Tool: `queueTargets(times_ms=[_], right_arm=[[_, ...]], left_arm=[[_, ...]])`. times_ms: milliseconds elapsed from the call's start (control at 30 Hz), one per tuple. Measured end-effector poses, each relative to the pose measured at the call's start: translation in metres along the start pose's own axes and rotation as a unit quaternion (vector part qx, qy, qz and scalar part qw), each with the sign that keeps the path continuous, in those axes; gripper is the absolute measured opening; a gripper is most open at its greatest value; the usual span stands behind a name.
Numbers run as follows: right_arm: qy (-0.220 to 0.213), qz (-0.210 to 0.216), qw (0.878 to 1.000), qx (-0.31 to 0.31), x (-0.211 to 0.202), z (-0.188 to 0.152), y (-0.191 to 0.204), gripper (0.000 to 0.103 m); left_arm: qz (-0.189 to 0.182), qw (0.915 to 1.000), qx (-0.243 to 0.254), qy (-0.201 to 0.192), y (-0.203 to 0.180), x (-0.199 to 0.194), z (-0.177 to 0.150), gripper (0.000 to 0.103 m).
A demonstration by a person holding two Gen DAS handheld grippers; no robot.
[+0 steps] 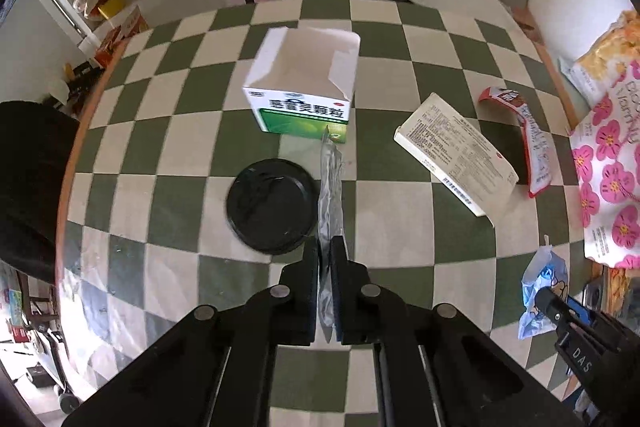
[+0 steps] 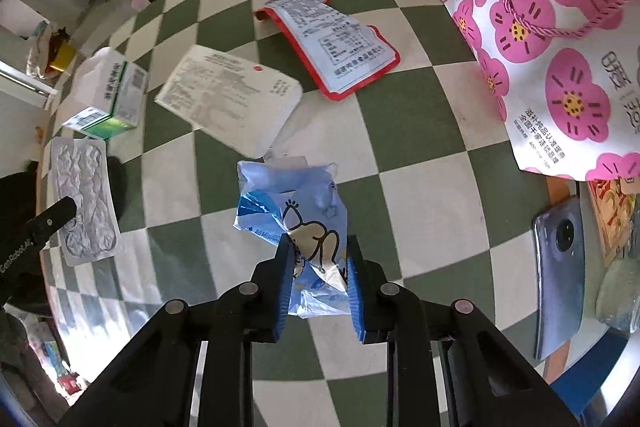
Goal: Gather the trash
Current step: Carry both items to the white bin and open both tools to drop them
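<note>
Fingers of the left gripper (image 1: pixel 325 247) stood almost closed on a silver blister pack (image 1: pixel 330 195), clamping its near end so the sheet rose edge-on away from the camera. From the right wrist view the same blister pack (image 2: pixel 84 203) showed its crinkled foil face, with one black finger of the left gripper (image 2: pixel 56 211) at its lower edge. Just beyond the left fingertips, a round black lid (image 1: pixel 271 205) lay on the green-and-cream checkered table (image 1: pixel 168 163). Farther back stood an open green-and-white medicine box (image 1: pixel 302 83), its top flaps raised. To the right of it a flat white box (image 1: pixel 456 155) lay printed side up, and past that a red-edged snack wrapper (image 1: pixel 528 139) curled near the table's edge.

The right gripper (image 2: pixel 318 259), jaws partly closed, pinched a crumpled blue-and-white plastic wrapper (image 2: pixel 296 211) between its blue pads (image 2: pixel 285 279); whether the wrapper hung clear of the table or brushed it was hard to tell. Near the right side a grey phone (image 2: pixel 560 275) lay face down at the table's edge. A white paper bag with pink flowers (image 2: pixel 560 47) stood beyond it, well apart from the held wrapper.
</note>
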State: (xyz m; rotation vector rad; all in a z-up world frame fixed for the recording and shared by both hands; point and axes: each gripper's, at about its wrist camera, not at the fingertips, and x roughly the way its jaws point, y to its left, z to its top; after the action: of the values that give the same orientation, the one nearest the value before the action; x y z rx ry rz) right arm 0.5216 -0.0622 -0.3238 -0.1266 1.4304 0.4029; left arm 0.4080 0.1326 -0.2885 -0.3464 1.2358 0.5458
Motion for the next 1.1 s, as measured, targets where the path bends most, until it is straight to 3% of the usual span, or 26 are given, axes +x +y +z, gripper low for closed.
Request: queueTargets(times_ms=[300, 500, 800, 967, 1100], right_arm=[[-0.028, 0.032, 0.999, -0.026, -0.041, -0.045, 0.031, 0.022], [-0.051, 0.047, 0.997, -0.035, -0.072, -0.101, 0.053, 0.021], [-0.080, 0.055, 0.995, -0.024, -0.121, -0.241, 0.086, 0.020], [-0.065, 0.057, 0.996, -0.009, -0.127, -0.327, 0.096, 0.020], [-0.022, 0.062, 0.998, 0.002, -0.107, -0.394, 0.097, 0.020]], left_arm=[[-0.007, 0.9996, 0.001, -0.026, 0.034, -0.052, -0.055, 0.003], [-0.022, 0.9989, -0.001, -0.042, 0.064, -0.088, -0.110, 0.003], [-0.063, 0.9960, 0.023, -0.060, 0.118, -0.135, -0.217, 0.003], [-0.089, 0.9951, 0.033, -0.028, 0.143, -0.140, -0.287, 0.003], [-0.112, 0.9932, 0.025, 0.020, 0.157, -0.123, -0.333, 0.003]])
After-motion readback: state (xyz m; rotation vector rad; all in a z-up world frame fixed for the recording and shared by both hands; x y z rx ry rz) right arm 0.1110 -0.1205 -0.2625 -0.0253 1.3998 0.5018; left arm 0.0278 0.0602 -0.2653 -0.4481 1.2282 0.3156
